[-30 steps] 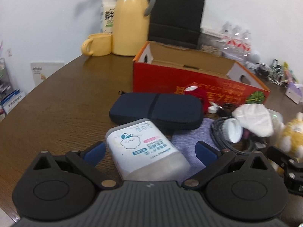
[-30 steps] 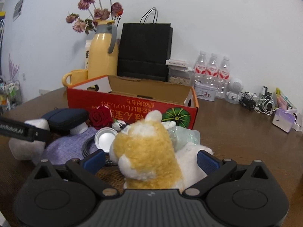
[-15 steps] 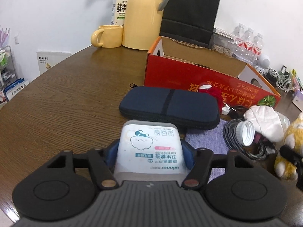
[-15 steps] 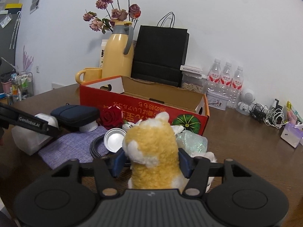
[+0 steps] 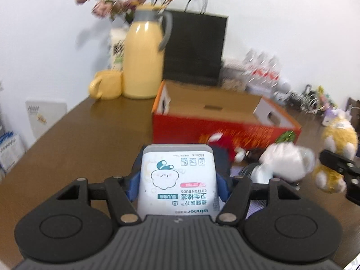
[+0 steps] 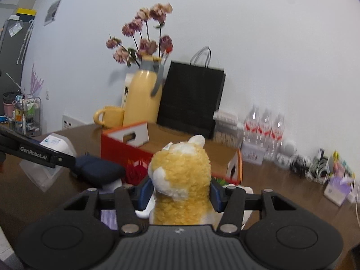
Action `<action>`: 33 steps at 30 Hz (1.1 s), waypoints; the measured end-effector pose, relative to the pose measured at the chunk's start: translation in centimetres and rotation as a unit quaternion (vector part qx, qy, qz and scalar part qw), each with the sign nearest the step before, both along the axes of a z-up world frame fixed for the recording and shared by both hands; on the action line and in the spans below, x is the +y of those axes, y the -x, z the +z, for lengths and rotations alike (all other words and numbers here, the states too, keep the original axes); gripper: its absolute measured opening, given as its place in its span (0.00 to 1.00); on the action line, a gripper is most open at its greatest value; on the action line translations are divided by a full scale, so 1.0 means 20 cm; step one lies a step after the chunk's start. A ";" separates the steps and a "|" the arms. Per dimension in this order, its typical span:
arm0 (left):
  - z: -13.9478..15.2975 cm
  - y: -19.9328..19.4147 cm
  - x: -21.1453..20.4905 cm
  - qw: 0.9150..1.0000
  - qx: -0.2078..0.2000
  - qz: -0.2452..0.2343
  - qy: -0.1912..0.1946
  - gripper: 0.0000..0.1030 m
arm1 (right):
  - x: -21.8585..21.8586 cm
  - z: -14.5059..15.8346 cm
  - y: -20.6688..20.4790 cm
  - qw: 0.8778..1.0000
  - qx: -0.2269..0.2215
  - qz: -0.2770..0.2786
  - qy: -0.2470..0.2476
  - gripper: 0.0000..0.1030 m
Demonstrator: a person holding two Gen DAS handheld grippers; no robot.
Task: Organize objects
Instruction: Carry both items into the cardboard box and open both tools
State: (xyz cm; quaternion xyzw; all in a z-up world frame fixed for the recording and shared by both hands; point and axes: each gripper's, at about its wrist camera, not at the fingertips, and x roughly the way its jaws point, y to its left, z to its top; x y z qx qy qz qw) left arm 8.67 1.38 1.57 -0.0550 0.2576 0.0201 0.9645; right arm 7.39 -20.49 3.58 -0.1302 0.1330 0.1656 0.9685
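The brown wooden table [image 5: 78, 139] is taking up most of both views, and the red cardboard box [image 5: 225, 130] with its open top is sitting right in the middle of it, so I'm using that as the reference point. Behind the box a black paper bag [image 6: 191, 99] is leaning at the wall, and just left of the bag a tall yellow thermos jug [image 6: 142, 96] is standing with dried pink flowers [image 6: 144, 36] sticking up behind it. A yellow mug [image 6: 110, 115] is sitting next to the jug, behind the box's left end. Behind the box's right end three water bottles [image 6: 265, 128] are lined up by the wall.

In front of the box, a dark blue pouch [image 6: 99, 171] is lying on the table, with a red rose [image 6: 136, 172] just beside it, right up against the box front.

The right gripper [image 6: 178, 191] is squeezing the yellow plush dog [image 6: 180, 180] from both sides, blue pads pressed into the fur, holding it up in front of the box. The left gripper [image 5: 177, 184] is clamped tight on the cotton buds box [image 5: 177, 180], label facing up, and it's lifted in front of the box's left half, over the pouch. A white crumpled bag [image 5: 285, 159] is lying in front of the box's right end.
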 end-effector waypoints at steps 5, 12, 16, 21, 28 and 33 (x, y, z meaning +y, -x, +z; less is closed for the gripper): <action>0.15 -0.15 -0.03 0.999 -0.040 -0.016 -0.004 0.64 | 0.07 0.12 -0.15 0.999 -0.033 0.005 0.009 0.49; 0.30 -0.46 -0.06 0.997 -0.074 -0.016 -0.005 0.64 | 0.20 0.23 -0.50 0.999 -0.045 -0.001 -0.001 0.49; 0.31 -0.67 -0.05 0.997 -0.072 -0.007 0.004 0.64 | 0.25 0.22 -0.73 1.000 -0.019 -0.006 -0.015 0.49; 0.24 -0.90 -0.03 0.998 -0.054 0.000 0.011 0.64 | 0.29 0.13 -0.96 0.999 0.027 -0.023 -0.035 0.49; 0.05 -1.14 -0.06 1.000 -0.009 0.005 -0.007 0.64 | 0.31 -0.02 -1.20 0.992 0.105 -0.055 -0.047 0.49; -0.07 -1.21 -0.05 1.000 0.028 -0.005 0.001 0.64 | 0.28 -0.12 -1.29 0.987 0.139 -0.067 -0.052 0.50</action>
